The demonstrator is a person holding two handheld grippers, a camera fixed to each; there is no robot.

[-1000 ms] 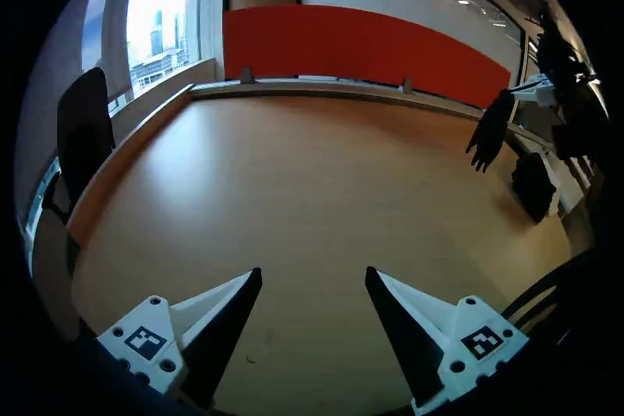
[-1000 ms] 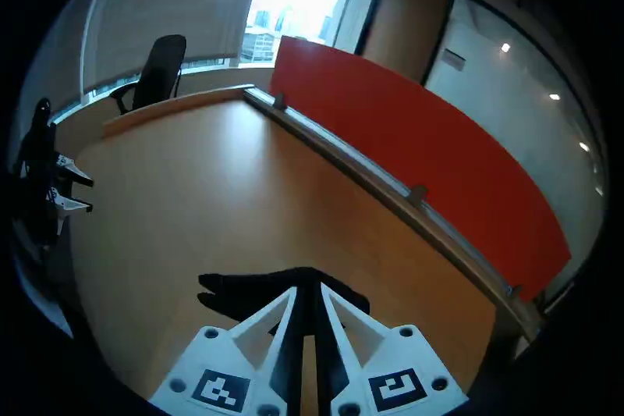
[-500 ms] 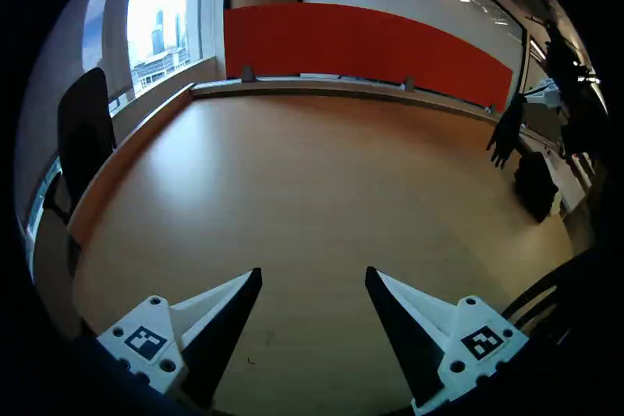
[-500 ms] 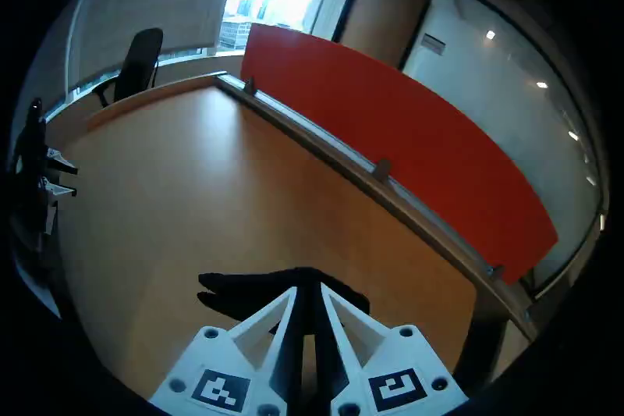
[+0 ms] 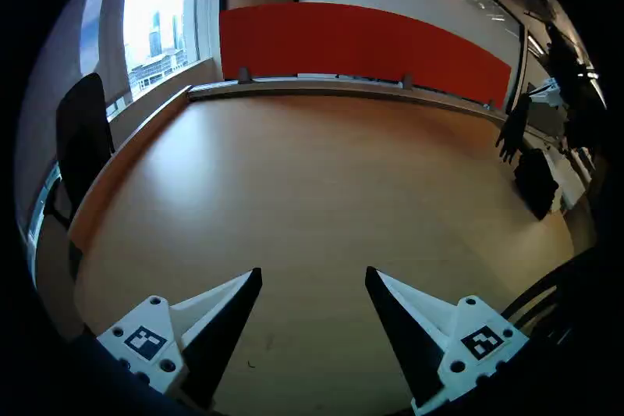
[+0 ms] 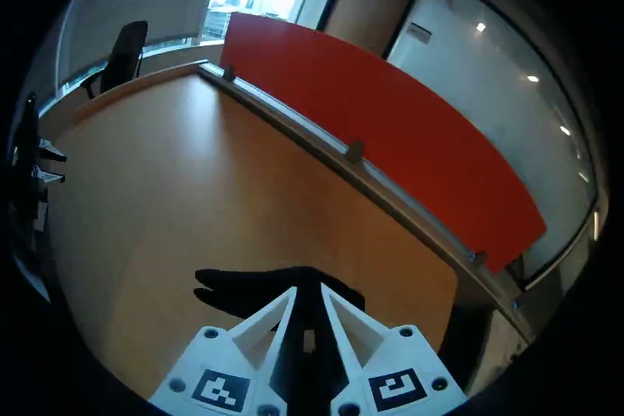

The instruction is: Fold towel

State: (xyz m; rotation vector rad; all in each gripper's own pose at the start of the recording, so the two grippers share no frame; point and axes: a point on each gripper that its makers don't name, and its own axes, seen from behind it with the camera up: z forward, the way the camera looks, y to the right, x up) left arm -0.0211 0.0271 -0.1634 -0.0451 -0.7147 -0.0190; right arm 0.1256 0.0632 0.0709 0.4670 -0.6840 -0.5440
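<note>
A black, glove-shaped cloth [image 6: 234,295] hangs from my right gripper [image 6: 309,291], which is shut on it above the wooden table [image 6: 195,182]. In the left gripper view the same cloth [image 5: 513,129] dangles at the far right, above the table's right edge, under the right gripper [image 5: 546,91]. My left gripper [image 5: 312,272] stands open low over the bare table [image 5: 312,174], nothing between its fingers. It appears small at the left edge of the right gripper view as the left gripper [image 6: 39,174].
A red partition [image 5: 359,41] runs along the table's far side. A black office chair [image 5: 78,143] stands at the left by the window. Another dark object [image 5: 537,182] sits off the table's right edge.
My right gripper has carried the black cloth farther right and away, toward the table's right end. The left gripper has stayed put and open.
</note>
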